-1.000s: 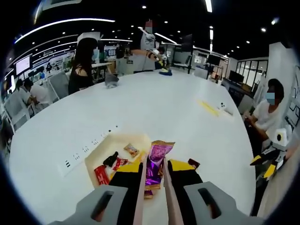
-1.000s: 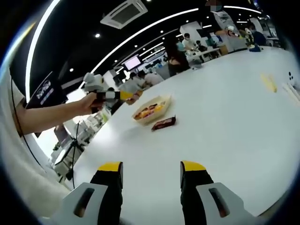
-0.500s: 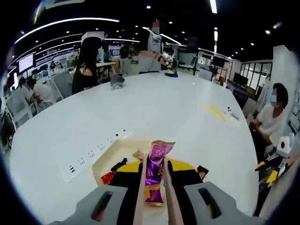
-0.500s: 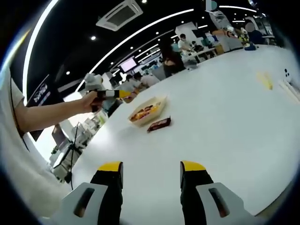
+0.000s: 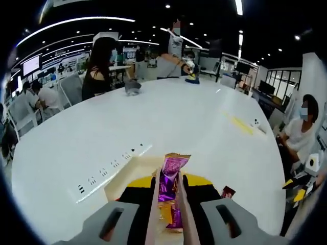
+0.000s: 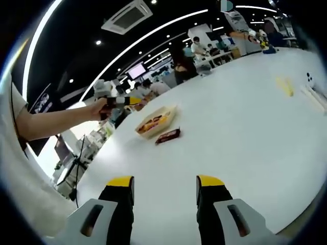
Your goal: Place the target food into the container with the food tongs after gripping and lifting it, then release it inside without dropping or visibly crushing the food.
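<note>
- Purple snack packet (image 5: pixel 170 186): pinched between the food tongs (image 5: pixel 165 214), which the left gripper (image 5: pixel 166 204) squeezes shut; hangs above the container (image 5: pixel 125 176).
- Next step, judged: lower the packet inside the container walls before easing the tongs apart; no harder squeeze.
- Right gripper (image 6: pixel 164 191): jaws spread, nothing held, over the white table (image 6: pixel 245 127).
- Dark snack bar (image 6: pixel 167 135) lies just beside the container; power strip (image 5: pixel 110 168) close by; path looks unobstructed.

The broad white counter (image 6: pixel 245 127) carries a shallow cream tray (image 6: pixel 153 121) centre-left of the right gripper view, a dark red snack wrapper (image 6: pixel 167 135) just beside it.
</note>
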A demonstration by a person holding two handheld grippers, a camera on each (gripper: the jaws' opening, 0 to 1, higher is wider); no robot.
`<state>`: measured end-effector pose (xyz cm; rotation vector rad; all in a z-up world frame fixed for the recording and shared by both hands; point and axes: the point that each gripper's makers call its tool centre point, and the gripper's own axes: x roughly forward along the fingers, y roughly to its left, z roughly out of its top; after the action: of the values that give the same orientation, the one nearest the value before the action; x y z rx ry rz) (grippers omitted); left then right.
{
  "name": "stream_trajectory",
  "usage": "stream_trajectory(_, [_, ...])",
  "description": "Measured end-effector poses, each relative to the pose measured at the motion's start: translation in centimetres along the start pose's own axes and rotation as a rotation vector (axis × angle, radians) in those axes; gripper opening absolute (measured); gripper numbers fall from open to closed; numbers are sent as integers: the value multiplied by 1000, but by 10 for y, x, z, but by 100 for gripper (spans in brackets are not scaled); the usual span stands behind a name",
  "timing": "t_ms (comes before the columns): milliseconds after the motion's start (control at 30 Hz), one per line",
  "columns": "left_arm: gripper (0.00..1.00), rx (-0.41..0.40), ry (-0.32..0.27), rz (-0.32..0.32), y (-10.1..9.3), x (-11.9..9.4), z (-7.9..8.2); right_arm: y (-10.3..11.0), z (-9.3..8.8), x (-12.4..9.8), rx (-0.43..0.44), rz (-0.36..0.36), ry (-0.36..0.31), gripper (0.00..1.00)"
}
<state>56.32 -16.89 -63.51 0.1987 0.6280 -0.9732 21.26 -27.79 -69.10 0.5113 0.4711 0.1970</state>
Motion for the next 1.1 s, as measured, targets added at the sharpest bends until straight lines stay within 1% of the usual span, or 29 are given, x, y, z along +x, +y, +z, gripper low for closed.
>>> stream_trajectory(133, [19,16,29,3,6,12,-2,-2,-2,0,8,-2,10,49])
stream_trajectory(367, [19,34,45,-3,12,21,0,-5,-1,1,15,-3,15,48])
stream_trajectory(567, [19,62,77,5,20,30,-7,-8,-6,0,26,-10,30,48])
stream_trajectory(700, [19,42,88,12,27,37,-11,-10,-9,1,37,-10,40,48])
stream_trajectory(1100, [20,67,138,25,37,57,-18,-16,-14,5,65,-16,51,48])
